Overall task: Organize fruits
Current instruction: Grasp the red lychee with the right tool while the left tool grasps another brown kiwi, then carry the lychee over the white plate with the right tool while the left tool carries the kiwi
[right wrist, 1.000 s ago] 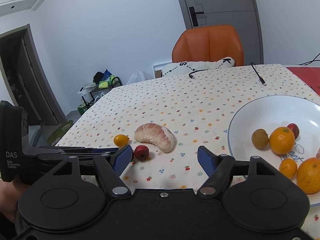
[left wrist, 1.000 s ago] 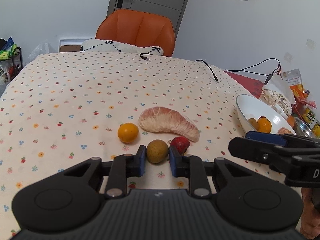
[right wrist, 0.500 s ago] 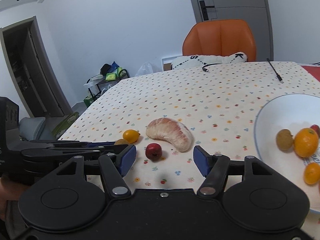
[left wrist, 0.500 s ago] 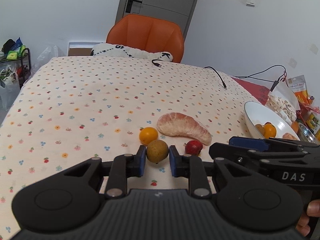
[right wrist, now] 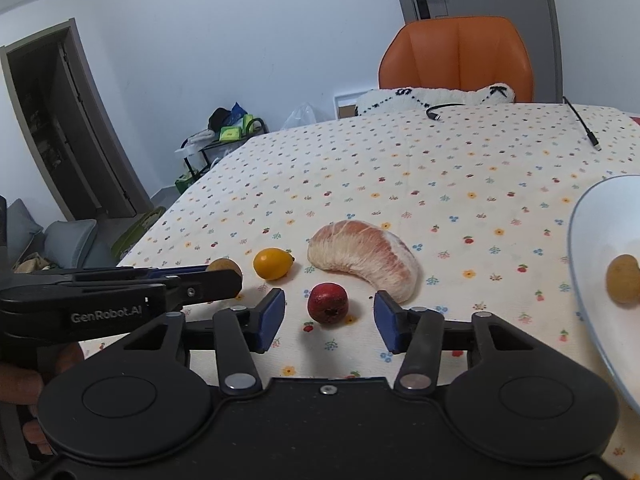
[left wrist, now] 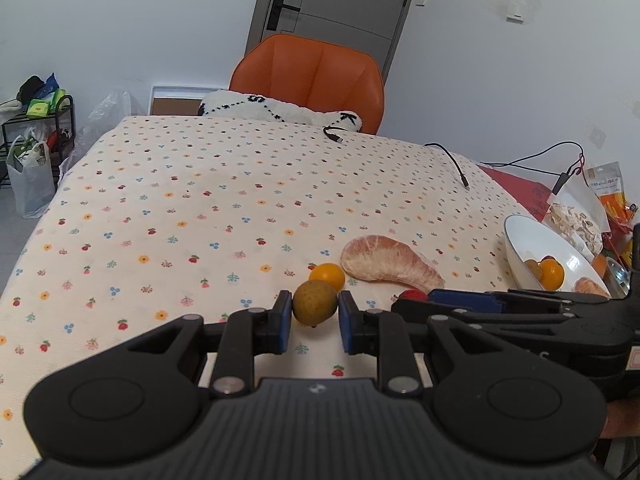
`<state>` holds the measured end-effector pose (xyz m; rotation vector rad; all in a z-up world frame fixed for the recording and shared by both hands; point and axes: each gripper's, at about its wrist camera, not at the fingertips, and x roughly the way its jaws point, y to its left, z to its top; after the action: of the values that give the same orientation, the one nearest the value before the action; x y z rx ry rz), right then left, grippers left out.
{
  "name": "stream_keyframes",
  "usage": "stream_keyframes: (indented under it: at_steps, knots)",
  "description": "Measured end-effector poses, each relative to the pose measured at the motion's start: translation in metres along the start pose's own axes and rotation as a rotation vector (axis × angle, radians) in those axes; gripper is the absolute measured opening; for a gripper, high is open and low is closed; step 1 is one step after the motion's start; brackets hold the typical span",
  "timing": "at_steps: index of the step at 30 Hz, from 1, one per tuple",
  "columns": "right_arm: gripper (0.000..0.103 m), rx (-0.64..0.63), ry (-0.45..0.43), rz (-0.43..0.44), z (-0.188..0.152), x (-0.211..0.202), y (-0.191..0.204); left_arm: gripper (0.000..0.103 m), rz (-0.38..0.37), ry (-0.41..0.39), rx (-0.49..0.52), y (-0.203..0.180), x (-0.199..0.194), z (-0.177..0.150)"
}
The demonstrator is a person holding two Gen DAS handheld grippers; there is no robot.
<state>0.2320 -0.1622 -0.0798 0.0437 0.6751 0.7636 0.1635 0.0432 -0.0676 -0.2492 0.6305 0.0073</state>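
Fruit-gathering is at the pick-up step, with both tools busy near the front edge of the bench (left wrist: pixel 168 184), which wears a flowered cloth. The left hand-held gripper (left wrist: pixel 314 322) is clamped on a small brownish-green fruit (left wrist: pixel 315 307) — a kiwi or something like it; I cannot tell which — and the pads press it on both sides. The right hand-held gripper (right wrist: pixel 329 322) has its jaws apart around a small dark red fruit (right wrist: pixel 327 303); they have just been closing, yet a gap shows on each side, so it is not gripped. That red fruit sits on the cloth, just in front of the peeled pomelo segment (right wrist: pixel 366 254) and near a small orange citrus (right wrist: pixel 273 263). The white bowl (right wrist: pixel 588 264) at the bench's right edge already holds several fruits. By my judgement, the next move calls for the right jaws to finish closing squarely on the red fruit without nudging it into the pomelo, and then both loads should travel to the bowl. The two tools lie close side by side — they will need to lift without knocking each other.
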Motion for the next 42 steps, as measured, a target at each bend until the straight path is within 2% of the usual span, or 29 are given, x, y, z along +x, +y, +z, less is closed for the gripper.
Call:
stream_keyframes:
  at_steps: [2, 6, 22, 42]
  knots:
    - [0.045, 0.001, 0.004, 0.0, 0.001, 0.004, 0.0, 0.023, 0.0, -0.002, 0.0, -0.001, -0.001, 0.0]
    - [0.022, -0.006, 0.015, 0.005, 0.0, 0.008, 0.001, 0.023, -0.002, -0.006, 0.005, -0.003, -0.003, 0.001]
    - [0.021, 0.011, -0.082, -0.031, 0.006, -0.04, -0.011, 0.023, -0.051, -0.042, 0.044, -0.029, -0.01, 0.013]
    - [0.021, 0.064, -0.193, -0.127, 0.009, -0.094, -0.048, 0.023, -0.175, -0.064, 0.117, -0.089, 0.0, 0.027]
